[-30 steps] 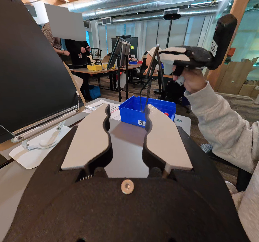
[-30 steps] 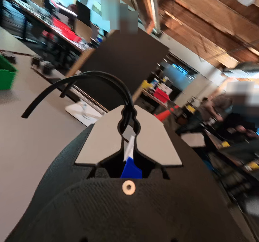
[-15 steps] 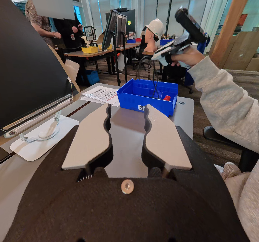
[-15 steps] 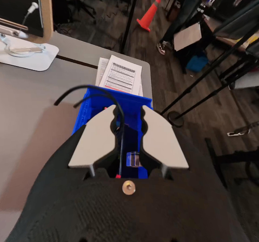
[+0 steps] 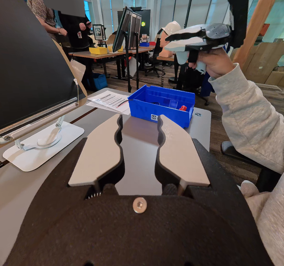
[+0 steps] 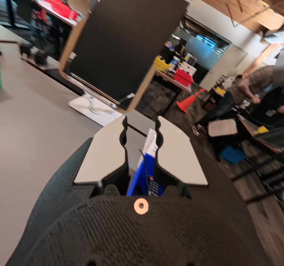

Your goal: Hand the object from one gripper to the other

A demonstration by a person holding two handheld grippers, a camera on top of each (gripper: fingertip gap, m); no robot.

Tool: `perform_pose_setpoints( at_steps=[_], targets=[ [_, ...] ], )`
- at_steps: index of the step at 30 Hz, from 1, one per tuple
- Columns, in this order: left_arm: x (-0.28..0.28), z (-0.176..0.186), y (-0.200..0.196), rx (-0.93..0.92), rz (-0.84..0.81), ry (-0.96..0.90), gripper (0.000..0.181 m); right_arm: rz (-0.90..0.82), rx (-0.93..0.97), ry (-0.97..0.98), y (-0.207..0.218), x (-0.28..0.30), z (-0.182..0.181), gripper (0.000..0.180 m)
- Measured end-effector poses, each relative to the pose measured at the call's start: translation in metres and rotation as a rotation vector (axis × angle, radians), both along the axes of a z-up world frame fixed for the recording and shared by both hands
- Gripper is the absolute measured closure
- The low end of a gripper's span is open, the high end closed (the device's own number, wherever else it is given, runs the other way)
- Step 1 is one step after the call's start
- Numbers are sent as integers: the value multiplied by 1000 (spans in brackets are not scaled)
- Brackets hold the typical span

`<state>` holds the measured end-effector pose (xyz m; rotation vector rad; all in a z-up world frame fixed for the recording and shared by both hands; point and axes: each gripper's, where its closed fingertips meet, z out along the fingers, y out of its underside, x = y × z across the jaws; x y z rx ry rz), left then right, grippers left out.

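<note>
A black cable (image 5: 126, 101) lies in the blue bin (image 5: 159, 112), with one end hanging over the bin's left rim. My left gripper (image 5: 139, 117) is open and empty, low over the grey table (image 5: 138, 151), just short of the bin. My right gripper (image 5: 166, 43) is held in the air above and right of the bin. In the right wrist view my right gripper (image 6: 142, 118) is open and empty, with the bin (image 6: 136, 180) and the cable (image 6: 145, 164) seen below between its fingers.
A red item (image 5: 182, 108) lies in the bin. Printed papers (image 5: 110, 101) lie left of it. A black board (image 5: 30, 58) on a white stand (image 5: 43, 144) takes up the table's left side. The table edge is just right of the bin. Left tips to right tips: about 25 centimeters.
My right gripper lowered the cable into the blue bin, opened and let it go, then rose clear. My left gripper stayed open in place.
</note>
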<state>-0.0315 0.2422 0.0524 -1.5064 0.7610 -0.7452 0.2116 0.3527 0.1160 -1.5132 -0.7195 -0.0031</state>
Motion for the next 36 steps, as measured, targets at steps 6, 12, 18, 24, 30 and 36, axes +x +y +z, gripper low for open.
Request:
perform_pose_setpoints(
  at_steps=[6,12,18,24,30,36],
  targets=[
    [-7,-11,7,-22,48,-3,140,556,-125,178,-64,-132,-79,146],
    [-7,-97,-3,-226,-21,-20,156,667,-432,184,-140,-165,-220,153],
    [-13,-151,-15,-319,33,-121,173,702,-499,315,-141,-165,-220,149],
    [-9,-164,-22,-244,-11,-23,180,704,-601,264,-127,-155,-238,147],
    [-12,-169,-32,-234,-82,-42,181,754,-623,88,-141,-174,-263,148],
    [-14,-159,-47,-241,-207,-133,180,800,-667,17,-152,-183,-275,148]
  ],
)
